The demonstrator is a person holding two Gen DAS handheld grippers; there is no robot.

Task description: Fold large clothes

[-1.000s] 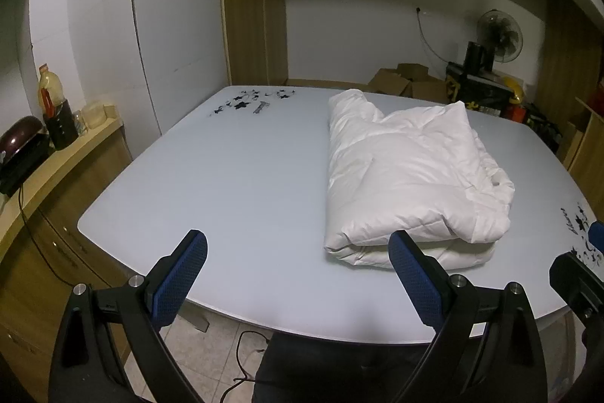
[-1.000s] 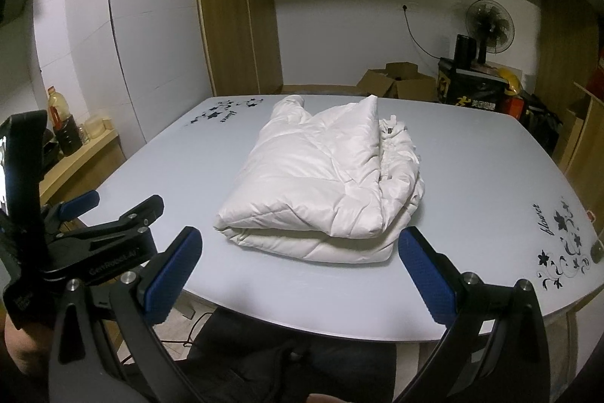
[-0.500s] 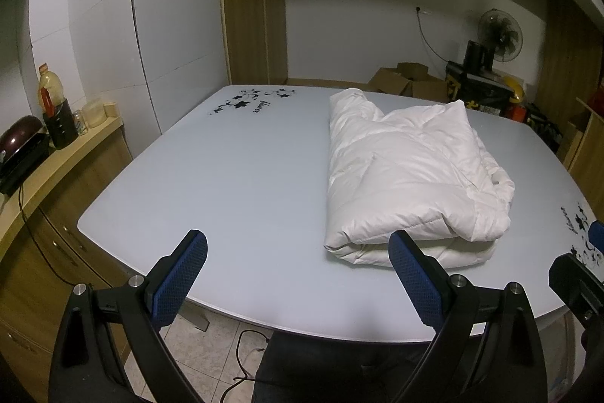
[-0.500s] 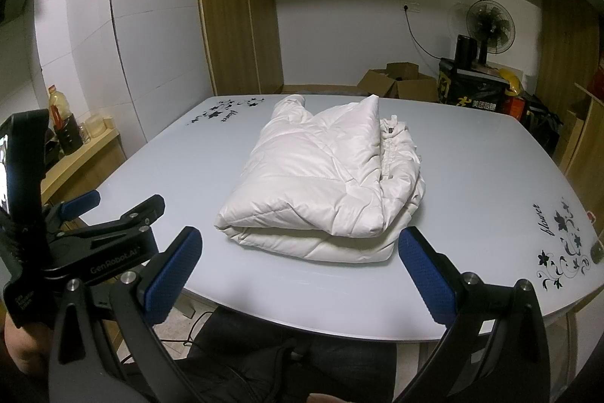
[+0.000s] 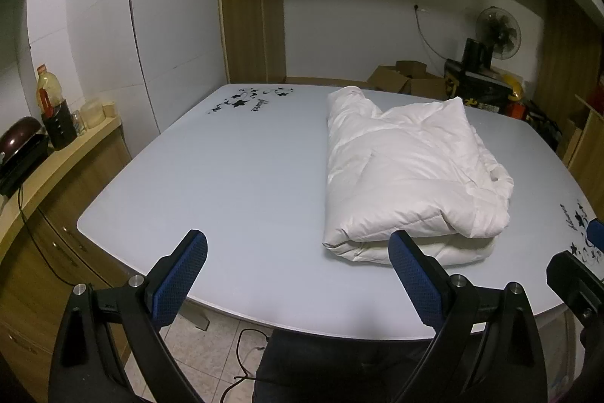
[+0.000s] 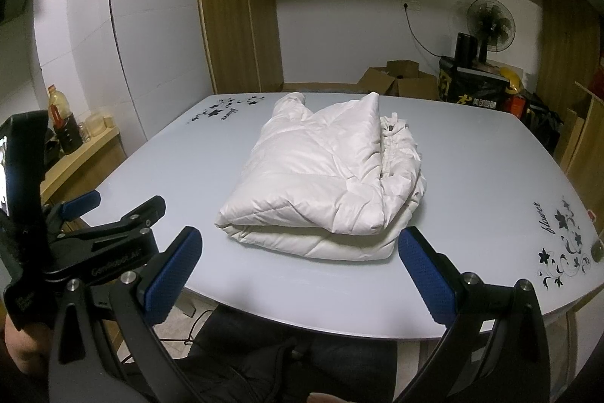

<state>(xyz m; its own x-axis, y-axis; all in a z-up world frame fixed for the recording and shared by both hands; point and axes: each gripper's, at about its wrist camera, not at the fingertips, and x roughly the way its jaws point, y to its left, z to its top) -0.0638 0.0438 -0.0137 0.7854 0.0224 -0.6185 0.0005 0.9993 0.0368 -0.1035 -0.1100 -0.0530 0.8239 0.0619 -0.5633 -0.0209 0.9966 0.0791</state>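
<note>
L gripper (image 5: 298,274): jaws wide apart, nothing between them. Blue pads (image 5: 180,277) at about 7 and 5 o'clock in its own view, black arms run down to 6 o'clock. In the right wrist view it sits at 8 o'clock, w/ a bit of the hand (image 6: 20,342) under it.

R gripper (image 6: 298,276): jaws wide apart too, holds nothing. Its blue pads (image 6: 426,277) point up toward 12. Both are held low, side by side, not touching.
</note>
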